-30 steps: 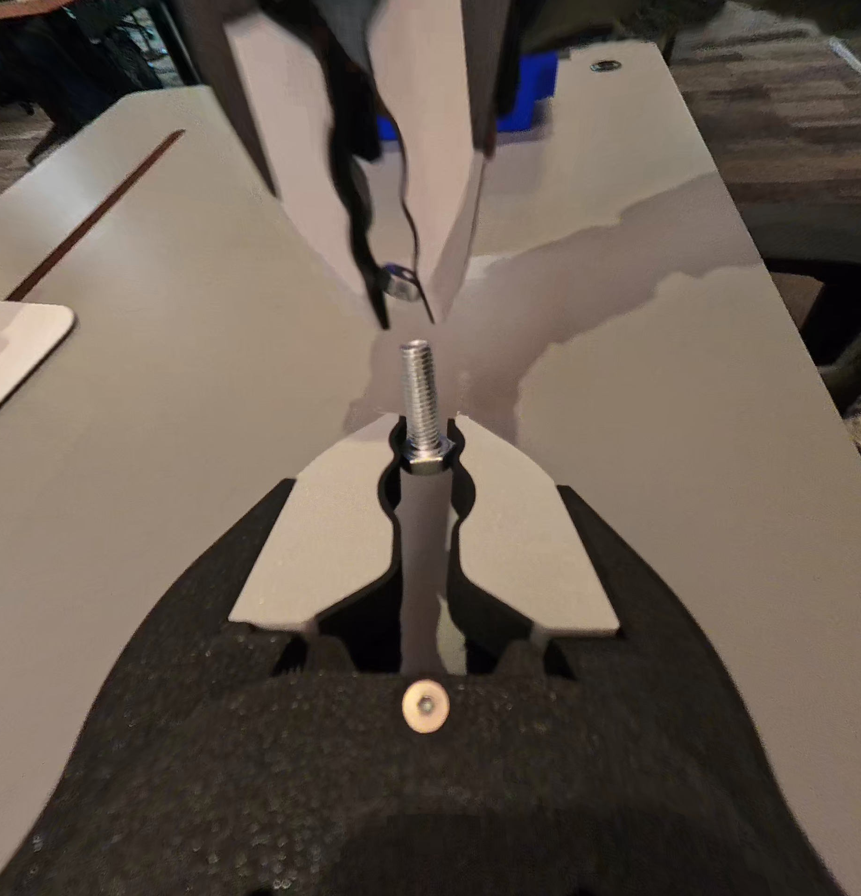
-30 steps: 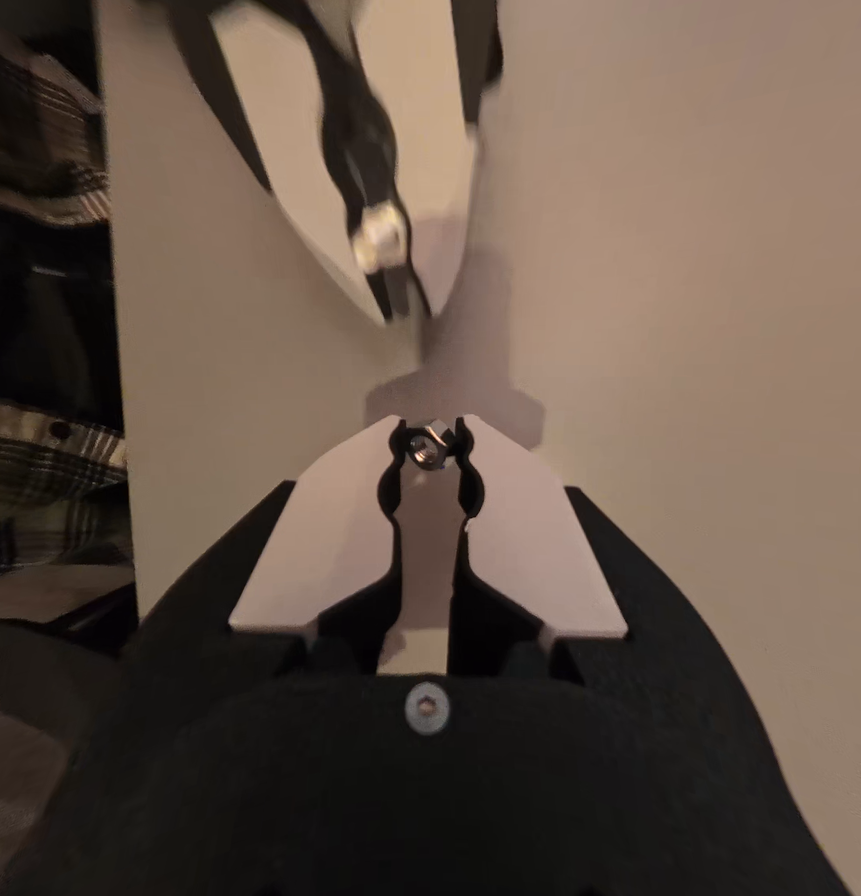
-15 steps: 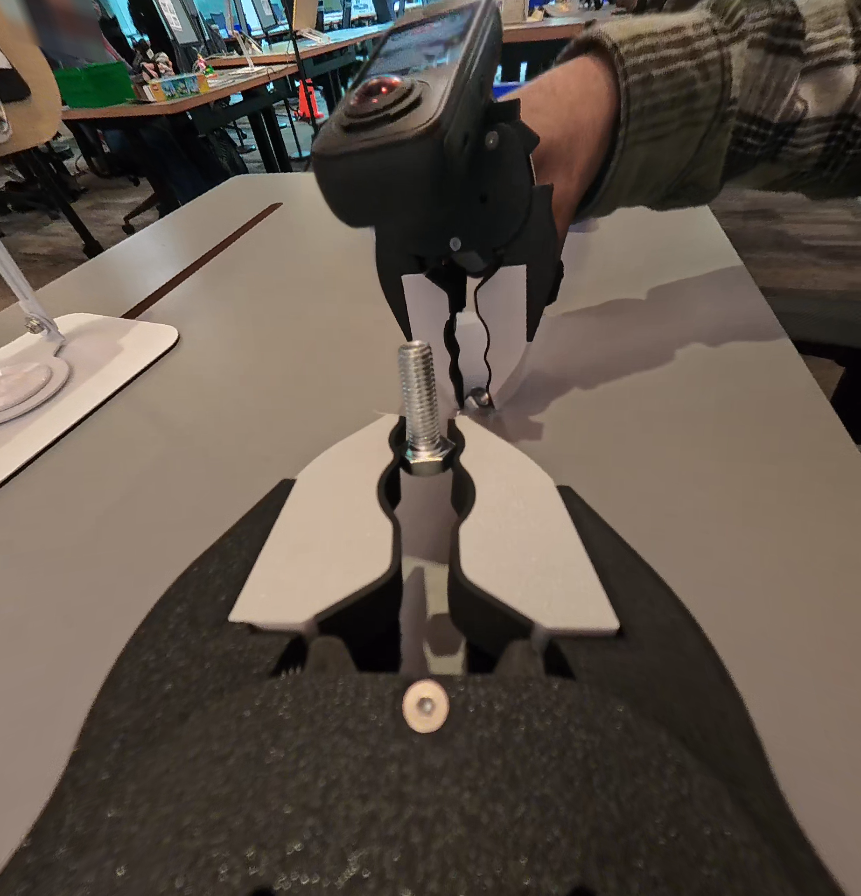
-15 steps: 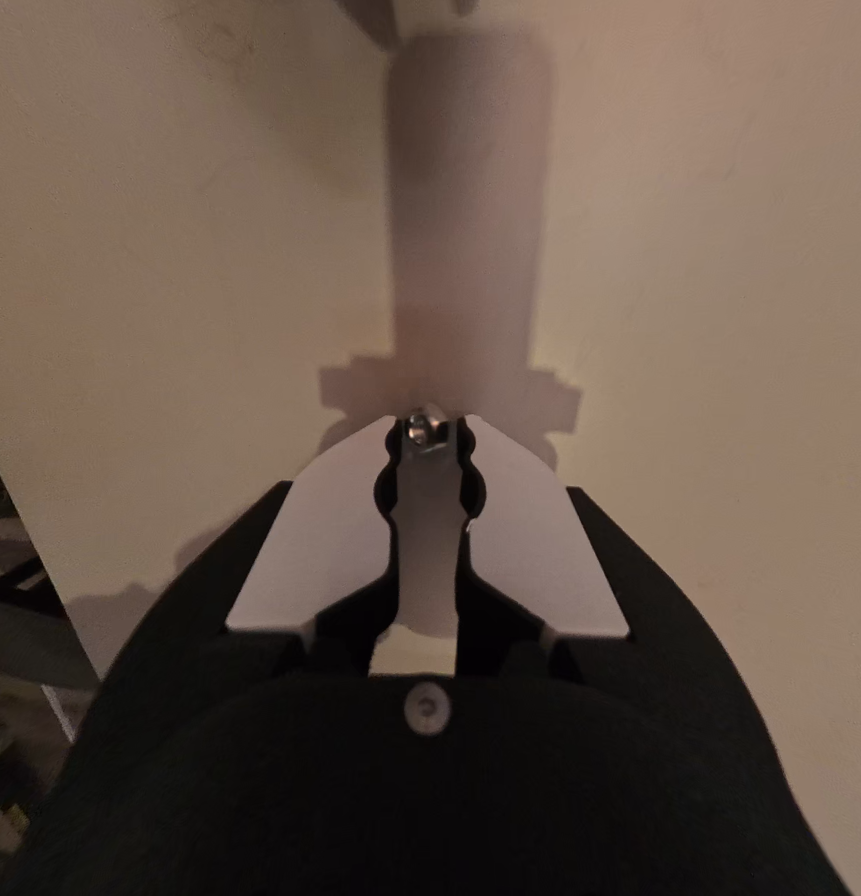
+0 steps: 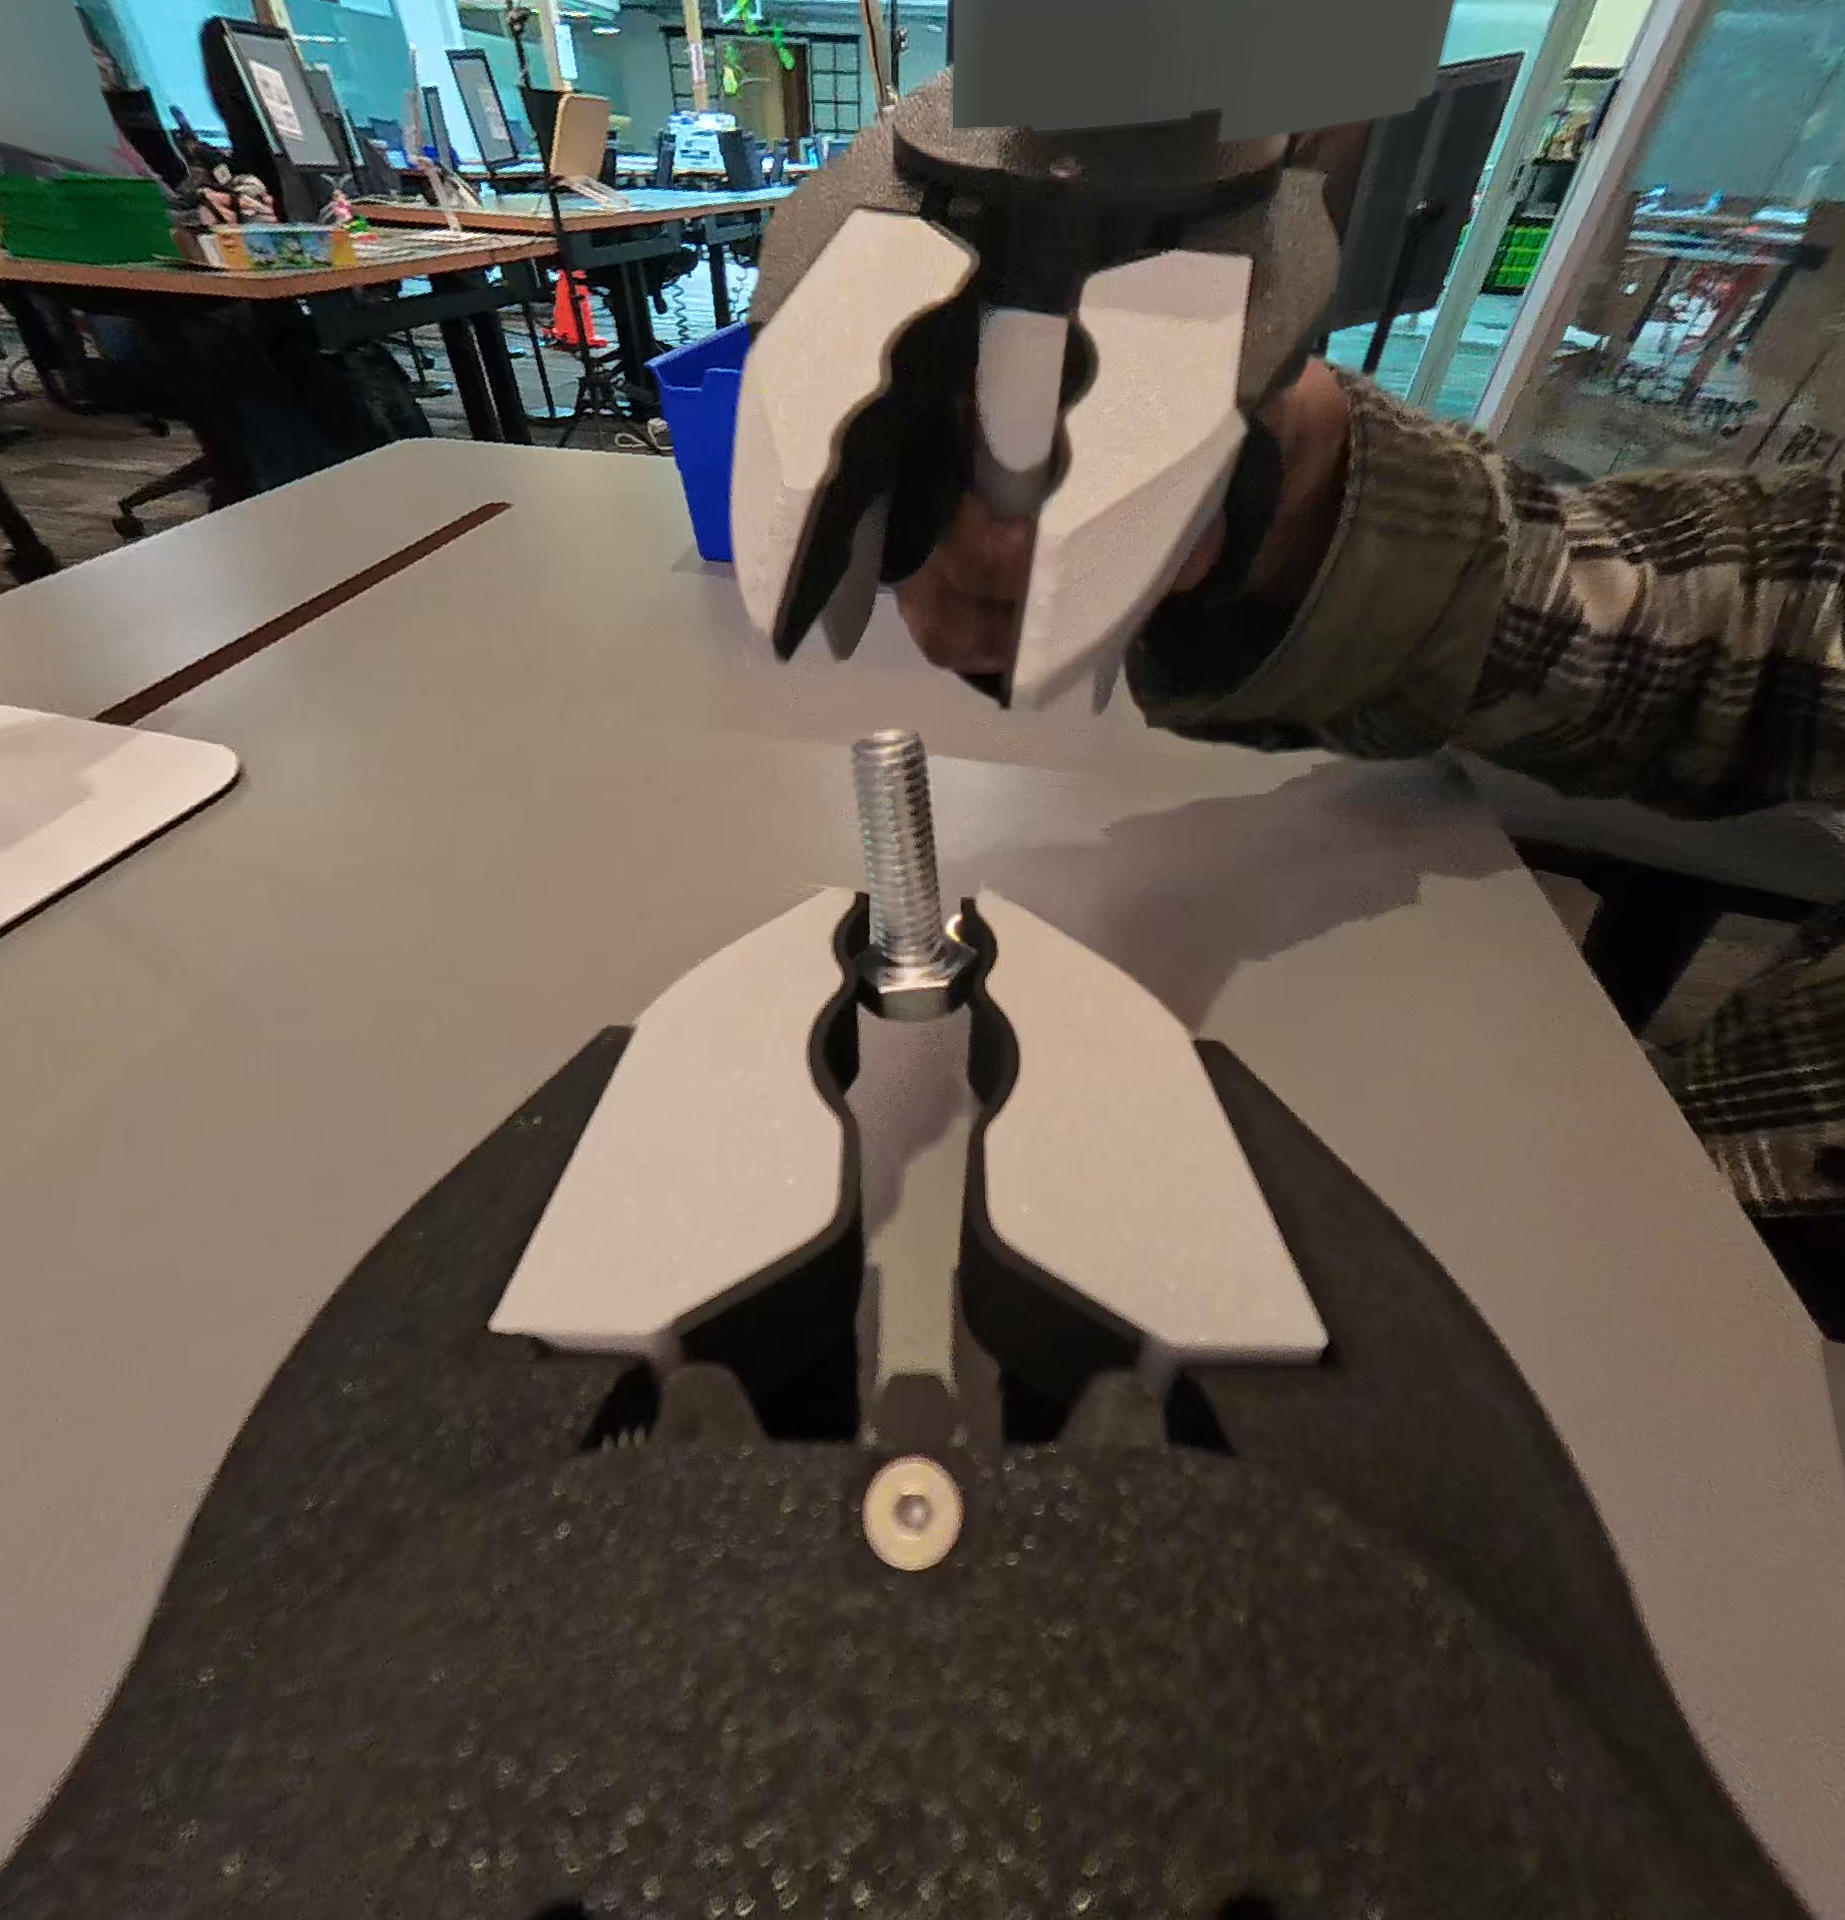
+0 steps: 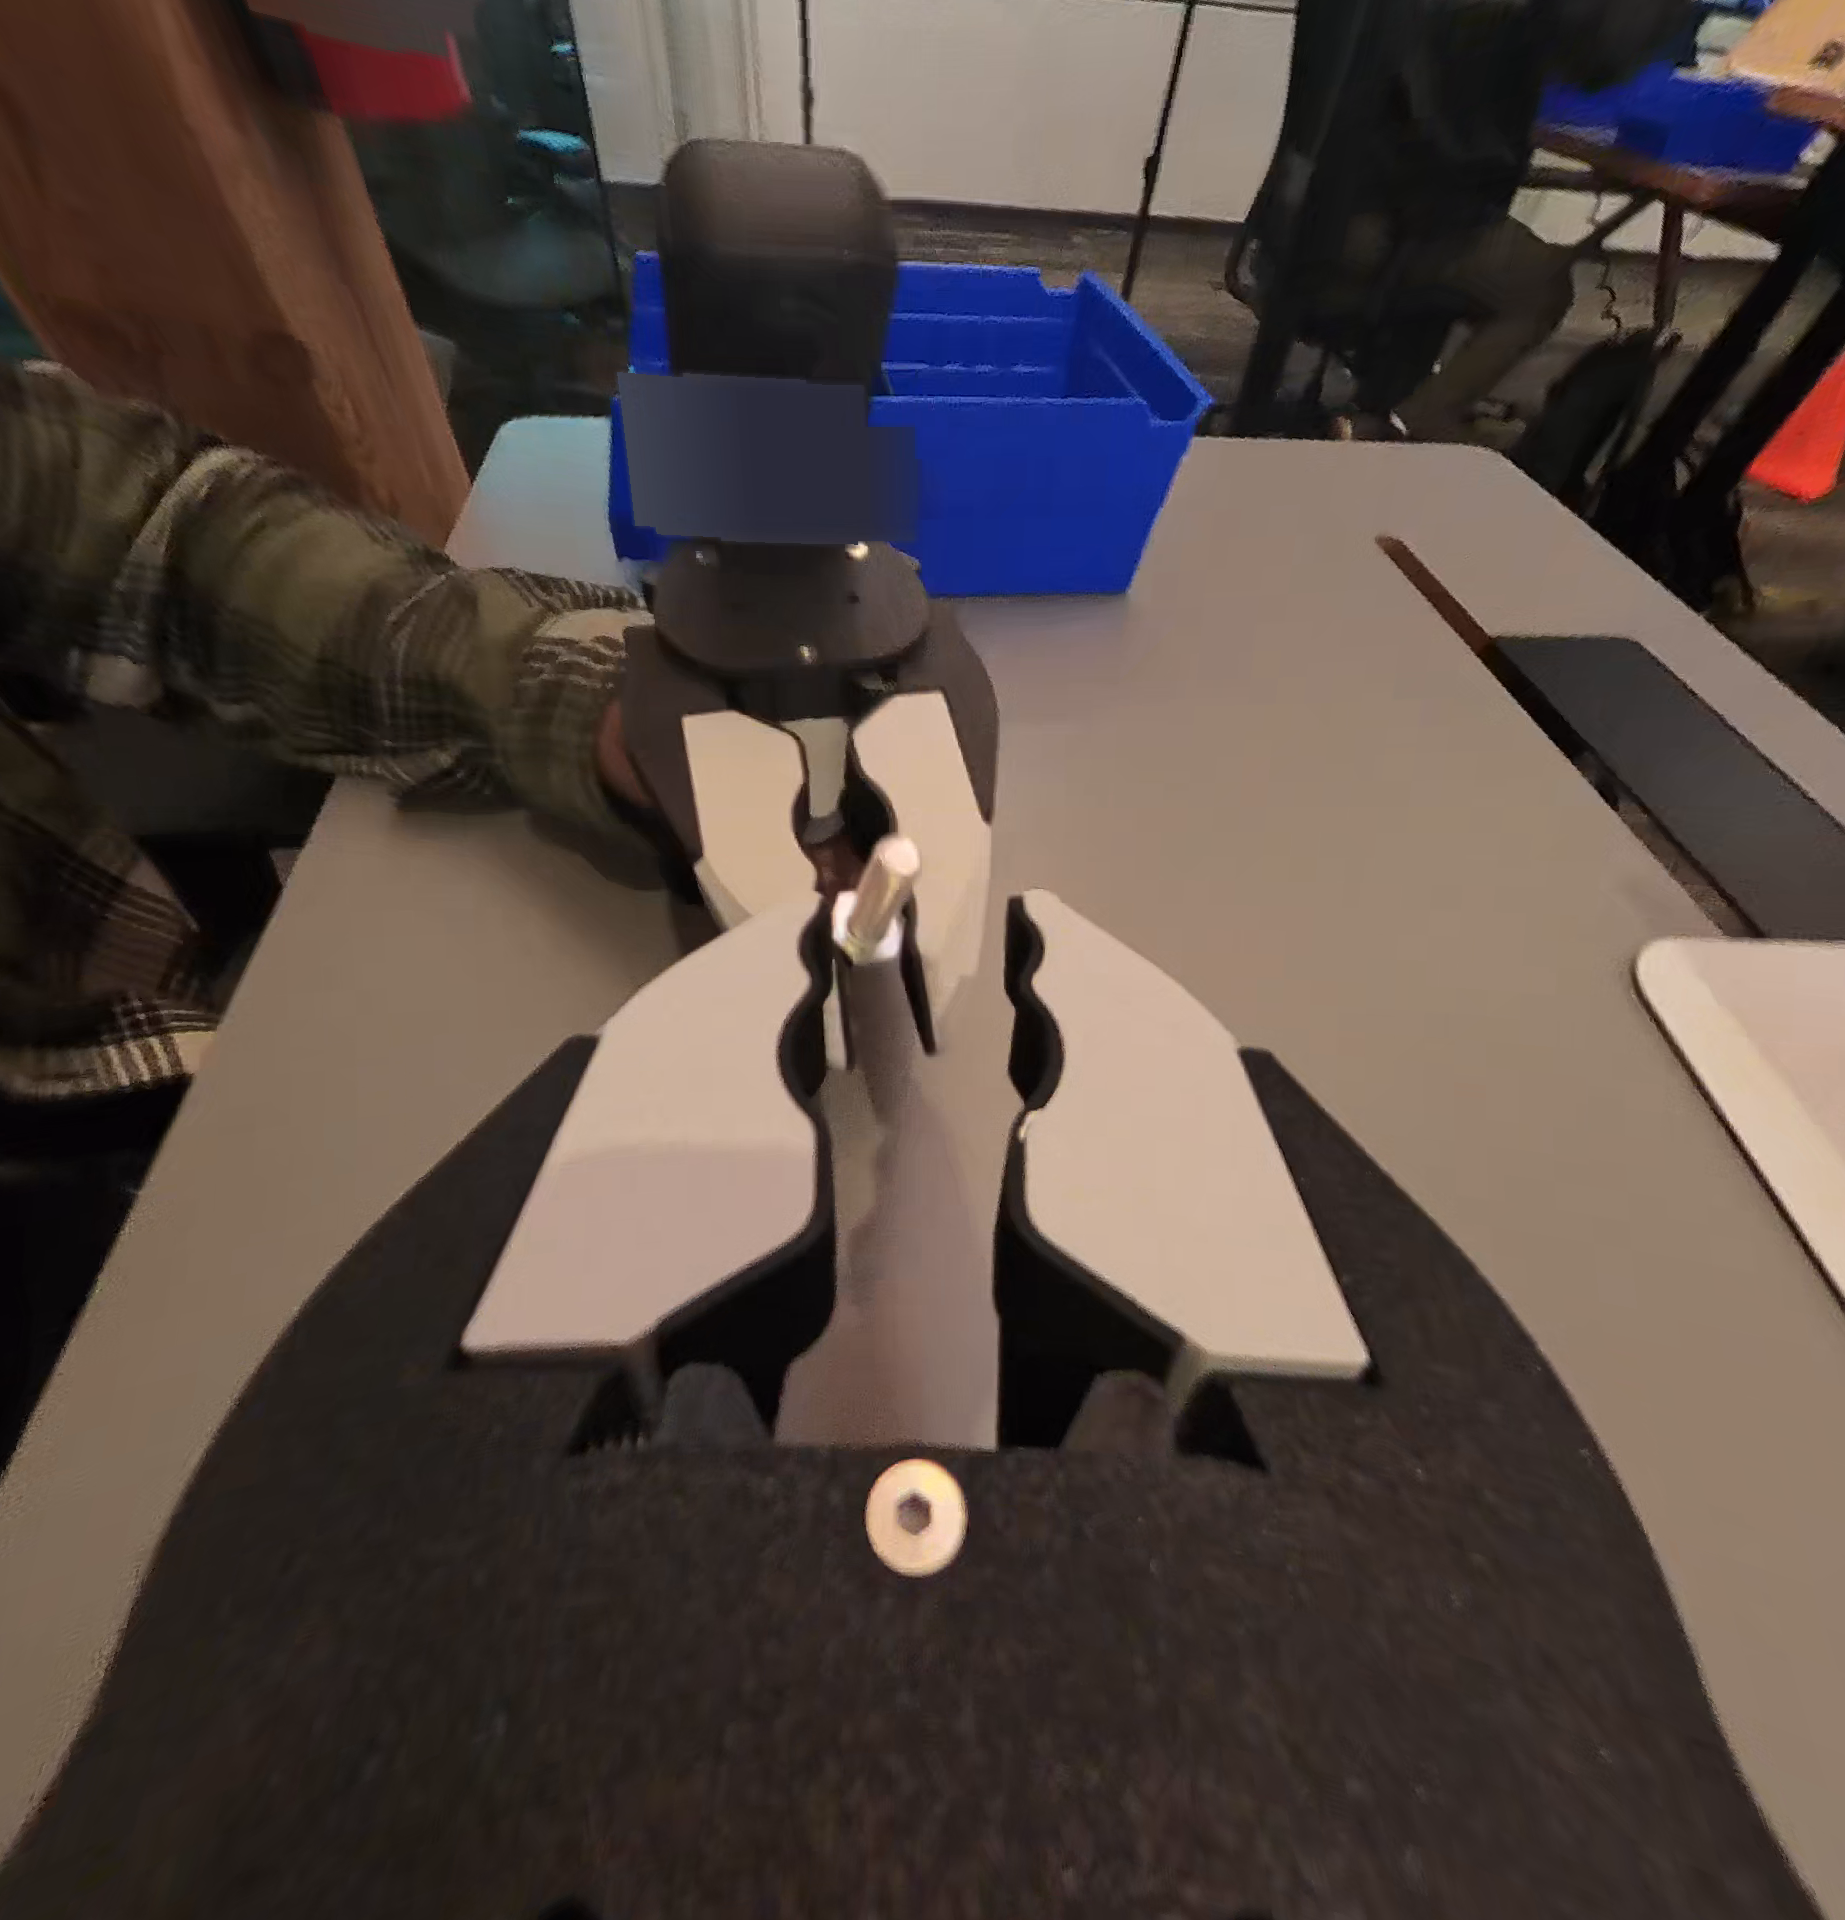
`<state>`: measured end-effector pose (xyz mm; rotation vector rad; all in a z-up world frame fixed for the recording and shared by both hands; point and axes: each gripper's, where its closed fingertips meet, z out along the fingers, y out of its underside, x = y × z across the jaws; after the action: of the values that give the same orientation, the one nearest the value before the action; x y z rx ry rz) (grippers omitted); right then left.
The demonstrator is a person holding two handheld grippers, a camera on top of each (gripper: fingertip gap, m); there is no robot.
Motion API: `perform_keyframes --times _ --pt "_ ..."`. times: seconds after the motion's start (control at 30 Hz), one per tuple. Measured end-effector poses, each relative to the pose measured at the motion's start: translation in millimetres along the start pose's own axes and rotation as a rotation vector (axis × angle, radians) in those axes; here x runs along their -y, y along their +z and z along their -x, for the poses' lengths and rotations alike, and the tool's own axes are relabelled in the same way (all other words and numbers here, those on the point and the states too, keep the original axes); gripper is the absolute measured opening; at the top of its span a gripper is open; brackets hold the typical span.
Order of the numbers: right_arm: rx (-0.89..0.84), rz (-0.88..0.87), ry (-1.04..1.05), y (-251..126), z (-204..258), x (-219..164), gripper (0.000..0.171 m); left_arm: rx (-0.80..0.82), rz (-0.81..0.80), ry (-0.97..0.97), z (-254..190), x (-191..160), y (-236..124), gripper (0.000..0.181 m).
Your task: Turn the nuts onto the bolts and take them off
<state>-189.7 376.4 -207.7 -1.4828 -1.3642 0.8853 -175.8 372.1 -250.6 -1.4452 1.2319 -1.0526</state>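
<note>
- While the left gripper is clamped on the hex head of the bolt, the threaded shank stands upright and bare above its fingertips.
- A small nut shows just behind the bolt head, beside the right fingertip; whether it lies on the table cannot be told.
- The right gripper is released, its jaws spread wide with nothing between them.
- In the right wrist view the bolt tilts slightly, in line with the gap of the spread jaws.
- In the left wrist view the right gripper hangs above the bolt tip, apart from it.
- A blue bin sits at the table's far end.
</note>
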Motion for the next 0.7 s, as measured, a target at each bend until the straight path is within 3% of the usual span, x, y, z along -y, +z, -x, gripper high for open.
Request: perform_keyframes --times 0.1,0.17,0.27,0.33,0.47,0.7 --pt "0.048 0.006 -0.047 18.5 10.0 -1.0 0.033 -0.025 0.006 0.009 -6.1 -1.1 3.2 0.016" --pt "0.081 0.040 -0.043 24.8 12.2 -9.0 0.016 -0.041 -0.004 -0.001 -8.6 -0.2 4.3 0.016" --pt "0.120 0.021 -0.013 26.0 16.1 -8.8 0.010 -0.066 -0.019 -0.024 -10.3 0.6 4.7 0.016" --pt "0.131 0.024 -0.016 24.7 17.9 -8.9 0.009 -0.081 -0.021 -0.043 -10.9 0.9 4.8 0.018" --pt "0.146 0.001 0.049 13.3 12.6 -7.1 0.009 -0.088 0.034 -0.078 -8.4 -5.9 8.2 0.044" --pt "0.198 -0.021 0.129 -0.3 13.5 -12.5 0.009 -0.121 -0.054 -0.047 -16.6 6.2 7.4 0.046"
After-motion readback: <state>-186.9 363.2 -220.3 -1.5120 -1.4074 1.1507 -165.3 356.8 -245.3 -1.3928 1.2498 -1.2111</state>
